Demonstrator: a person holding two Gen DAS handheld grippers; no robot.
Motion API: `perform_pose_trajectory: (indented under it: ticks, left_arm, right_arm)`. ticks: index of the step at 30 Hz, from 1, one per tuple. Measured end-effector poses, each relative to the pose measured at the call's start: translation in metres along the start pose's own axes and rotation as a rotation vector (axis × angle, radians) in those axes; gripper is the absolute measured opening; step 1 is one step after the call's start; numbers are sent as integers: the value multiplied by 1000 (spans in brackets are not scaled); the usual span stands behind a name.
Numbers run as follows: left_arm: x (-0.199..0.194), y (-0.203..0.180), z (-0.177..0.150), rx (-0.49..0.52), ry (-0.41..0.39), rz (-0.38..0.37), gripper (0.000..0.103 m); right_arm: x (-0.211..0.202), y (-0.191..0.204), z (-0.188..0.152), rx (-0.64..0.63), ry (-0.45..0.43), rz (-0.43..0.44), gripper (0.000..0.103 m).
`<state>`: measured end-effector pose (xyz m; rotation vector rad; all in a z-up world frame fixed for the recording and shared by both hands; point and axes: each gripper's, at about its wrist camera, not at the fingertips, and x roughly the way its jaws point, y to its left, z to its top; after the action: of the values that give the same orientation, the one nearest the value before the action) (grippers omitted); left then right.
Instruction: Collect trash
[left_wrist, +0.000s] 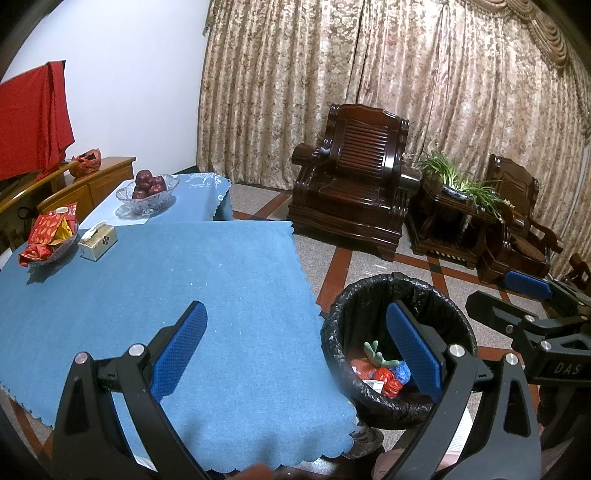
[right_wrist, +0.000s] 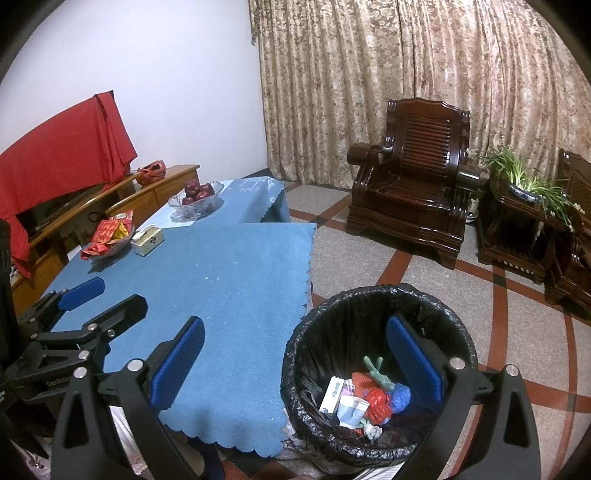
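Observation:
A bin lined with a black bag (left_wrist: 334, 325) (right_wrist: 369, 293) stands on the floor at the right edge of the blue-clothed table (left_wrist: 184, 280) (right_wrist: 229, 266). Inside lies mixed trash (left_wrist: 384, 374) (right_wrist: 364, 398): red and blue wrappers, a white carton, a green piece. My left gripper (left_wrist: 295, 350) (right_wrist: 107, 299) is open and holds nothing, one finger over the cloth, the other in front of the bin. My right gripper (right_wrist: 295, 363) (left_wrist: 506, 293) is also open with nothing in it, straddling the table edge and the bin's mouth.
At the table's far left sit a glass dish of red and yellow packets (left_wrist: 48, 236) (right_wrist: 110, 236), a tissue box (left_wrist: 98, 242) (right_wrist: 147, 240) and a bowl of red fruit (left_wrist: 147, 190) (right_wrist: 195, 197). Dark wooden armchairs (left_wrist: 354, 192) (right_wrist: 410, 192) and a potted plant (left_wrist: 454, 181) (right_wrist: 524, 177) line the curtain.

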<state>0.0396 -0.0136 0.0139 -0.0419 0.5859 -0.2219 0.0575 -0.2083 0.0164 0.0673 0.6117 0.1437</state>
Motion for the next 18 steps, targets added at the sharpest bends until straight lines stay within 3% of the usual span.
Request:
perform_pose_trajectory:
  ticks: [18]
  left_arm:
    - [-1, 7, -3, -4, -5, 3, 95]
  right_arm:
    - [2, 9, 0, -8, -1, 7, 97]
